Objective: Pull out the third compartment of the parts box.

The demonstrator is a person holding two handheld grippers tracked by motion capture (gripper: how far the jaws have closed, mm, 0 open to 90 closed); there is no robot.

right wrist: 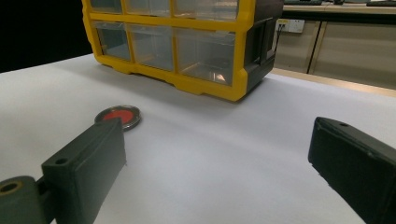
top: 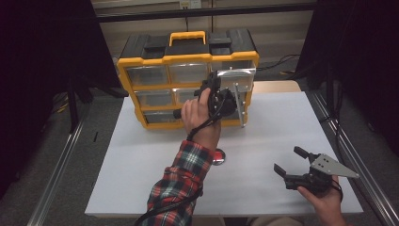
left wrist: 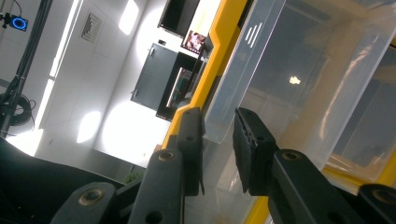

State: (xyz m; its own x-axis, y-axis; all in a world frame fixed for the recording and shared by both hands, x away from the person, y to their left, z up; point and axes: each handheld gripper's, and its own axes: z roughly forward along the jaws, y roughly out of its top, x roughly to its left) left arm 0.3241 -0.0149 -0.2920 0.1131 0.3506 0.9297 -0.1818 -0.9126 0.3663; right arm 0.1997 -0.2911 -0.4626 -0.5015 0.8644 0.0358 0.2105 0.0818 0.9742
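Left gripper jaws pinch drawer front, drawer part out of organizer; a skewed pull could jam it; right gripper idle, jaws apart.

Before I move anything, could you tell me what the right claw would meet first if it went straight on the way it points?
The right claw, jaws wide open, points over bare white table toward the yellow drawer cabinet. Probably the cabinet's lower right drawer comes first; the red disc lies off to one side.
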